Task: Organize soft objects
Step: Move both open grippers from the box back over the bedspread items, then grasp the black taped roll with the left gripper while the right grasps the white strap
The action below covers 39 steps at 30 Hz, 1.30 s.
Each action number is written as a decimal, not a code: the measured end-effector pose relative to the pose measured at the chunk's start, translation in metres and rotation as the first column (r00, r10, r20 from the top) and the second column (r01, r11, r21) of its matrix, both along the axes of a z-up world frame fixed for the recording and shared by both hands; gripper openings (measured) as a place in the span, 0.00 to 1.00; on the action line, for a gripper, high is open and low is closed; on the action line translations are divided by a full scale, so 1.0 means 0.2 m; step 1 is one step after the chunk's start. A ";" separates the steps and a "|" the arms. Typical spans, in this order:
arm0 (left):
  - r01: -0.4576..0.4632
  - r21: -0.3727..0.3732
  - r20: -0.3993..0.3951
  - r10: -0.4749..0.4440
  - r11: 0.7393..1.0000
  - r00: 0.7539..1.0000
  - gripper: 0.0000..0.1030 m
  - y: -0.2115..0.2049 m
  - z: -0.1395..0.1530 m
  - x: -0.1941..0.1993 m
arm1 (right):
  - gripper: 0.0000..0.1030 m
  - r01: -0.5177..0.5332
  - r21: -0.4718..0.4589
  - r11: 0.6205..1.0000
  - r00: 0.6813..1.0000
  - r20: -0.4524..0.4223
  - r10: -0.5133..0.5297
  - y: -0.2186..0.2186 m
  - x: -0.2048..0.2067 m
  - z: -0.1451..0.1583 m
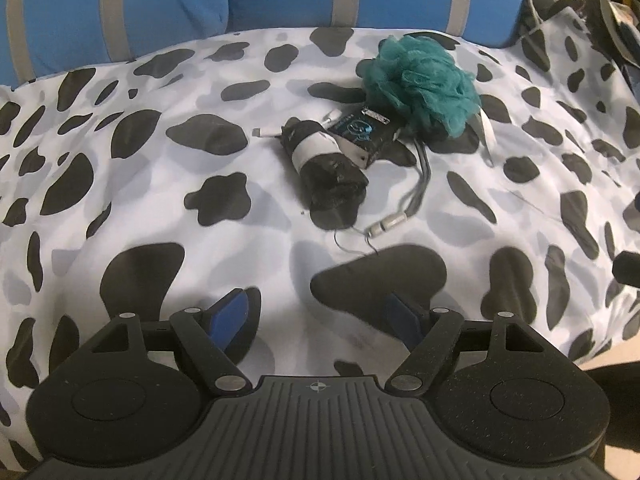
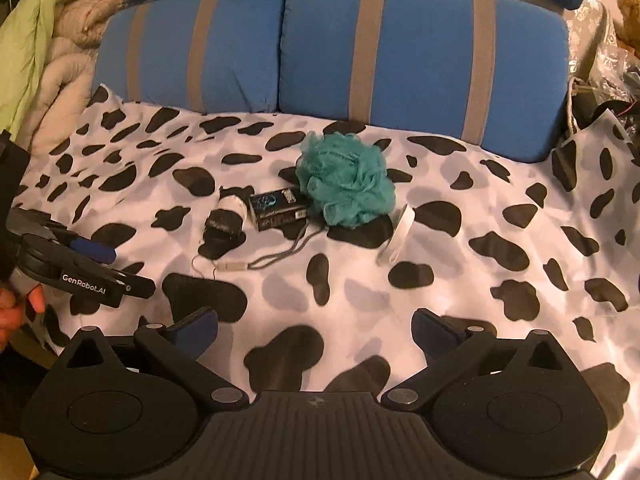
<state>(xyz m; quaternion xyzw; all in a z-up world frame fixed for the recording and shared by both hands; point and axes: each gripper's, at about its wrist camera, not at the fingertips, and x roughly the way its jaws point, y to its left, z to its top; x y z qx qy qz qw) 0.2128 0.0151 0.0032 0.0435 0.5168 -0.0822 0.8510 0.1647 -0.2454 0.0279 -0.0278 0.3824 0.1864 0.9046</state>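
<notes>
The words "GenRobot.AI" stand in white on the black side of the left gripper [image 2: 94, 254], near the sheet's left edge. The small dark packet [image 2: 276, 208] carries print too blurred to read.

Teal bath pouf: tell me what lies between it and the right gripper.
Nothing visible. Only bare cow-print sheet lies between the open right gripper and the teal bath pouf. The black packet and grey cord sit to the pouf's left, off that line.

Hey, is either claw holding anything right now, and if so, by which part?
Nothing is held. The left claw and the right claw are both open over the spotted cover, short of the teal bath pouf and the black sock bundle.
</notes>
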 end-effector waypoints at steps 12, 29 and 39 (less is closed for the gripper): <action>-0.038 -0.051 -0.002 0.038 0.998 0.999 0.74 -0.01 -0.03 0.20 | 1.00 -0.037 0.003 0.999 0.995 -0.092 0.037 0.03 0.13 -0.05; -0.127 -0.098 0.049 0.133 0.987 0.990 0.73 -0.01 -0.15 0.53 | 1.00 -0.048 -0.033 0.998 0.985 -0.165 0.042 0.01 0.25 -0.14; -0.133 -0.096 0.017 0.135 0.986 0.991 0.59 -0.06 -0.25 0.61 | 1.00 -0.024 -0.049 0.999 0.986 -0.164 0.016 0.00 0.30 -0.15</action>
